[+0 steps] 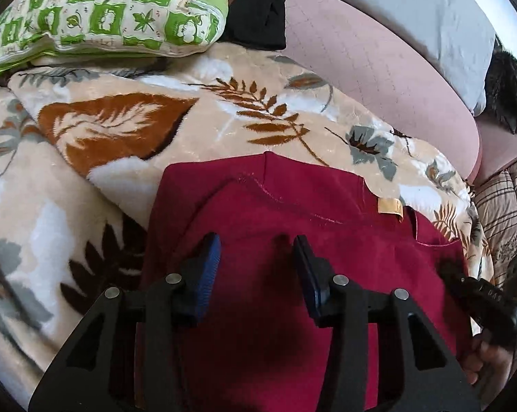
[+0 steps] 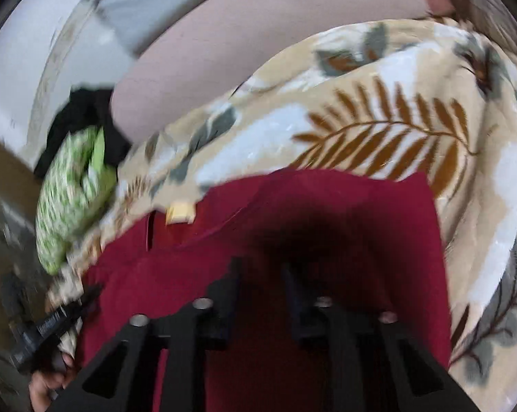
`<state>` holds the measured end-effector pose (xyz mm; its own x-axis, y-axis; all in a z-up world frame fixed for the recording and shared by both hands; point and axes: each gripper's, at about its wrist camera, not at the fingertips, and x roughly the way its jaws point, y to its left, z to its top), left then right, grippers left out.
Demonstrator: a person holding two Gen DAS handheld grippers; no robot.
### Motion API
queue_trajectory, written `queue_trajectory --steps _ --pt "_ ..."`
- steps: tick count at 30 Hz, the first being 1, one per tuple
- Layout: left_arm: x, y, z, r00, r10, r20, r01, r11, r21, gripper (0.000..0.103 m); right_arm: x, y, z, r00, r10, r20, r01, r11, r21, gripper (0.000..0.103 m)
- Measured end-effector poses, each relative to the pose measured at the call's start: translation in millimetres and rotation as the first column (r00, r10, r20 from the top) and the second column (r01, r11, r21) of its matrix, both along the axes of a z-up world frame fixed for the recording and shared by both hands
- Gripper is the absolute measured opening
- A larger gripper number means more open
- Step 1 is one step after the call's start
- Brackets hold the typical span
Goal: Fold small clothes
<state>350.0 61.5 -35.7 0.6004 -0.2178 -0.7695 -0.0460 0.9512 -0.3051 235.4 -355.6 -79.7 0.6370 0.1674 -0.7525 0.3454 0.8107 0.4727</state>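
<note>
You are holding both grippers over a dark red garment [image 1: 292,240] that is lying flat on a beige leaf-print blanket [image 1: 121,127]. The garment's neckline with its small yellow label [image 1: 390,206] is pointing away from you, toward a pink sheet [image 1: 378,68] beyond the blanket.

Your left gripper [image 1: 256,250] is hovering above the red fabric with its blue-padded fingers [image 1: 210,267] spread apart; nothing is lying between them and they are not pinching the cloth. At the right edge of that view, part of your other hand [image 1: 488,360] is showing, wrapped around its black tool.

Your right gripper [image 2: 260,274] is pointing down at the same garment [image 2: 327,213]. That view is smeared with motion blur, yet a gap is showing between its fingers, with only red cloth visible beneath it, so those jaws are standing apart and gripping nothing.

A green-and-white patterned quilt [image 1: 104,10] is bunched up at the far left, next to a black cloth [image 1: 261,7].
</note>
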Motion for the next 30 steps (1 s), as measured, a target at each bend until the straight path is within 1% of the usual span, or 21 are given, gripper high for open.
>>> queue_trajectory --steps 2,4,6,9,11,12,14,15,16,17,18,19,21,22,23,24,25,26,27,28,30 --pt "-2 0 3 1.000 0.001 -0.001 -0.001 1.000 -0.006 0.044 -1 -2 2 1.000 0.000 -0.004 0.000 1.000 0.027 0.013" --pt "-8 -1 16 1.000 -0.003 0.002 0.003 1.000 -0.024 0.044 -5 1 11 1.000 0.013 -0.016 -0.012 1.000 0.024 0.015" --pt "-20 2 33 0.999 0.003 0.038 -0.001 0.998 -0.070 0.044 -14 10 26 1.000 0.020 -0.017 -0.021 0.999 -0.029 0.016" --pt "-47 -5 49 0.998 -0.030 0.056 0.037 0.992 -0.119 0.044 -36 39 52 0.993 0.116 0.005 -0.114 0.985 -0.127 0.017" --pt "-64 -20 47 0.996 -0.086 0.021 0.088 0.991 -0.106 0.044 -51 65 60 0.978 0.207 -0.023 -0.207 0.954 -0.215 0.017" --pt "-70 -29 39 0.993 -0.115 -0.020 0.113 0.990 -0.082 0.044 -57 78 59 0.969 0.243 -0.049 -0.247 0.932 -0.264 0.017" --pt "-69 -48 12 0.979 -0.158 -0.131 0.159 0.987 -0.005 0.044 -66 99 43 0.948 0.280 -0.153 -0.317 0.877 -0.360 0.017" --pt "-68 -52 4 0.978 -0.163 -0.133 0.167 0.986 0.023 0.044 -66 100 29 0.939 0.272 -0.209 -0.333 0.869 -0.366 0.019" --pt "-69 -57 4 0.981 -0.173 -0.093 0.179 0.982 0.062 0.044 -69 98 18 0.937 0.273 -0.217 -0.337 0.870 -0.359 0.019" --pt "-71 -59 8 0.981 -0.174 -0.085 0.181 0.980 0.078 0.044 -73 97 16 0.943 0.279 -0.180 -0.327 0.869 -0.370 0.020" --pt "-72 -55 12 0.983 -0.160 -0.090 0.165 0.985 0.053 0.044 -76 96 17 0.946 0.282 -0.158 -0.322 0.868 -0.378 0.020" --pt "-75 -48 18 0.986 -0.137 -0.091 0.138 0.990 0.004 0.044 -75 94 20 0.945 0.274 -0.177 -0.321 0.875 -0.362 0.020" --pt "-90 -25 33 0.994 -0.089 -0.059 0.084 0.994 -0.076 0.044 -77 91 34 0.955 0.226 -0.191 -0.278 0.909 -0.311 0.021" --pt "-99 -14 40 0.997 -0.061 -0.037 0.058 0.995 -0.084 0.044 -84 90 46 0.967 0.206 -0.152 -0.242 0.928 -0.284 0.021" --pt "-107 0 45 0.999 -0.028 -0.025 0.026 0.996 -0.081 0.051 -91 91 58 0.974 0.195 -0.113 -0.219 0.937 -0.273 0.022" --pt "-113 13 46 1.000 0.004 -0.025 -0.006 0.997 -0.082 0.065 -102 93 70 0.980 0.178 -0.084 -0.195 0.941 -0.276 0.027" --pt "-121 28 46 0.999 0.041 -0.030 -0.043 0.995 -0.093 0.069 -108 97 78 0.983 0.165 -0.079 -0.181 0.942 -0.284 0.036" --pt "-126 40 45 0.997 0.064 -0.036 -0.068 0.992 -0.111 0.070 -116 100 83 0.985 0.152 -0.082 -0.169 0.942 -0.289 0.041" --pt "-132 51 42 0.995 0.084 -0.057 -0.091 0.987 -0.136 0.070 -124 105 85 0.986 0.141 -0.092 -0.161 0.945 -0.285 0.051" --pt "-139 61 39 0.992 0.097 -0.079 -0.109 0.981 -0.161 0.070 -132 111 85 0.985 0.137 -0.101 -0.159 0.950 -0.268 0.058" --pt "-154 76 32 0.986 0.121 -0.112 -0.143 0.966 -0.215 0.070 -147 120 83 0.984 0.145 -0.104 -0.165 0.960 -0.225 0.058"
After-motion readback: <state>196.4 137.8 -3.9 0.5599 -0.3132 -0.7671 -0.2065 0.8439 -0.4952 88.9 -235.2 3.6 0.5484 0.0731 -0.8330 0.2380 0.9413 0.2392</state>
